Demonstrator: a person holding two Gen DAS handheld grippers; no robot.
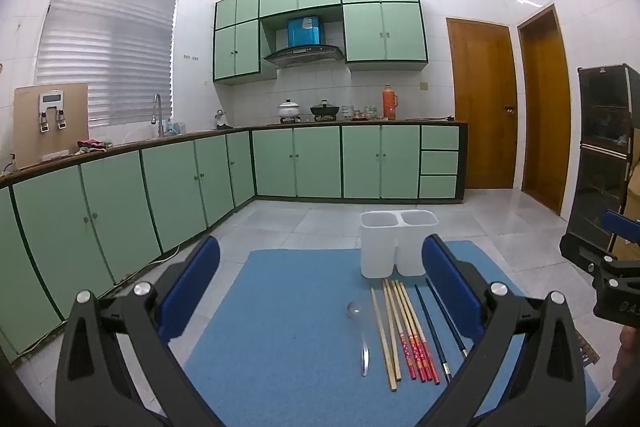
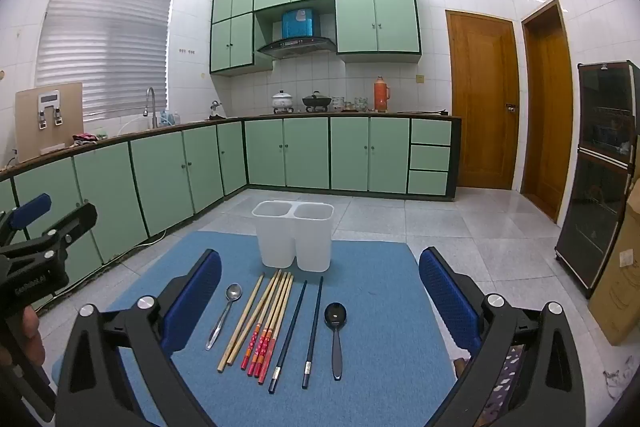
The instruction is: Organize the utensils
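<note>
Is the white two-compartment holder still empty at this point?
Apparently empty: nothing rises above the white holder, and all utensils lie on the blue mat. Its floor isn't visible.

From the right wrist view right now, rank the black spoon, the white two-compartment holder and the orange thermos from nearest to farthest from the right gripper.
1. black spoon: on the blue mat, between the open fingers of the right gripper.
2. white two-compartment holder: upright at the mat's far edge.
3. orange thermos: on the far counter, against the back wall.
</note>
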